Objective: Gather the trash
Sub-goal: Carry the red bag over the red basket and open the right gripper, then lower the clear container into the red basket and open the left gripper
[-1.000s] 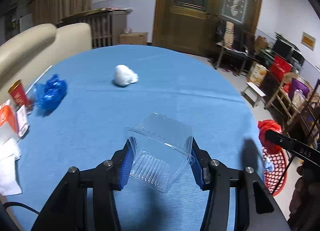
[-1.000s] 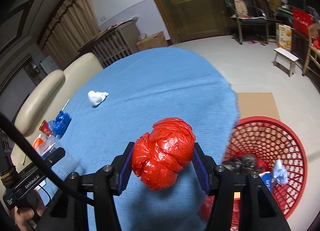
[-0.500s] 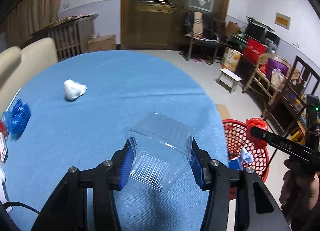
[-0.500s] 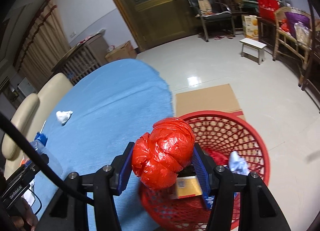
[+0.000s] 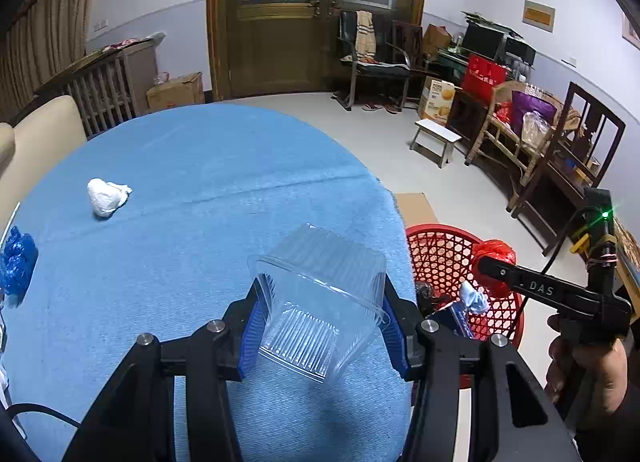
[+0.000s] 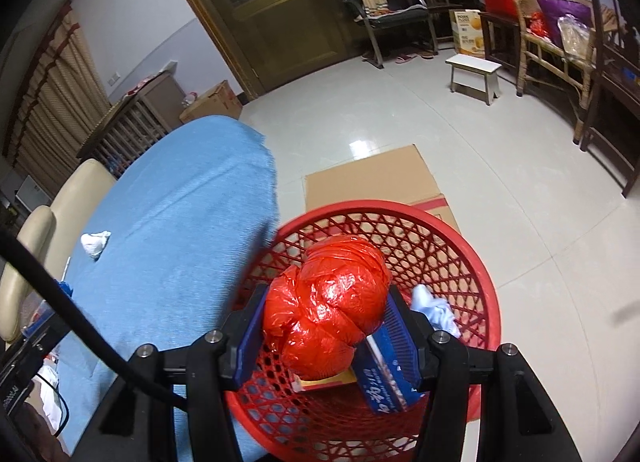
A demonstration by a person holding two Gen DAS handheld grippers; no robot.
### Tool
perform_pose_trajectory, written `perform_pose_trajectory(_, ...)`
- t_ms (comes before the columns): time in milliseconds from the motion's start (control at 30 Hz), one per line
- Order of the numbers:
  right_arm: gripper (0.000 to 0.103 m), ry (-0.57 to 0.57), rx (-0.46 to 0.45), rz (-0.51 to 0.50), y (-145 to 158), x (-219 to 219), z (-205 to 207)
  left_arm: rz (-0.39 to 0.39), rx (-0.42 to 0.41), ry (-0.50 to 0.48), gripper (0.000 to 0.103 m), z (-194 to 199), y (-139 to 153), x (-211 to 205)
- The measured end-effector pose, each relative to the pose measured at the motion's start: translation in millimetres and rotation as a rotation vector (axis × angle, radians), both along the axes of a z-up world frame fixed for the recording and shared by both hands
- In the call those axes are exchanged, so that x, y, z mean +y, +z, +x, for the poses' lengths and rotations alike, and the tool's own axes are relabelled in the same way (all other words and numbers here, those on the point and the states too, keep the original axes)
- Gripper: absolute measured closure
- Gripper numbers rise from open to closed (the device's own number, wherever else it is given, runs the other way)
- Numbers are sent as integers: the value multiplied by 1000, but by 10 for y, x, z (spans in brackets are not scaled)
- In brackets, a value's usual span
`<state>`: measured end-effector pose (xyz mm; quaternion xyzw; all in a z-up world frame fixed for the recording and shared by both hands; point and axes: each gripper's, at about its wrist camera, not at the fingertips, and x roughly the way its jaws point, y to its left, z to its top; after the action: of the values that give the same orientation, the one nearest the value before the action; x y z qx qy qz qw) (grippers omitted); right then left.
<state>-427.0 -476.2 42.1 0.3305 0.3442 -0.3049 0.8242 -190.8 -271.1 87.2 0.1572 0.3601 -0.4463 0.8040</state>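
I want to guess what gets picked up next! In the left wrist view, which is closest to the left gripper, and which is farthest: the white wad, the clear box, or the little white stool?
1. Clear plastic box: held between the left gripper's fingers.
2. White crumpled wad: on the blue tablecloth, far left.
3. White stool: on the floor beyond the table, right.

— What sort of place is this?
— A home's living and dining room: beyond the jaws stand a wooden double door (image 5: 316, 18) with patterned glass, a wicker chair (image 5: 516, 130) and a small stool (image 5: 436, 138).
— Anything nearer?
— A blue-clothed round table (image 5: 192, 190) below the jaws, a cream sofa (image 6: 52, 218) left of them.
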Motion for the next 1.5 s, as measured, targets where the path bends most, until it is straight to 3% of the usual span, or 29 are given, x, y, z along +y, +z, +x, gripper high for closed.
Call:
perform_pose_trajectory(333, 41, -32, 37, 36, -155, -96, -100, 9, 8, -33, 50, -56, -31, -151)
perform_pose_trajectory(500, 28, -58, 81, 31, -206, -121, -140, 9, 16, -64, 50, -135, -41, -277)
perform_pose_trajectory(967, 28, -215, 19, 11, -82, -392, -581, 41, 38, -214, 47, -503, -93, -707)
perform_pose_trajectory(1233, 28, -260, 17, 21, -130, -468, -787, 52, 138, -293, 41, -650, -193, -955)
perform_pose_trajectory(1333, 28, -267, 20, 33, -163, -484, -827, 78, 165, -289, 40, -654, -247, -1002)
perform_pose_trajectory(1500, 28, -264, 8, 30, -144, -471, -825, 41, 198, -248, 33, -542, -203, -918)
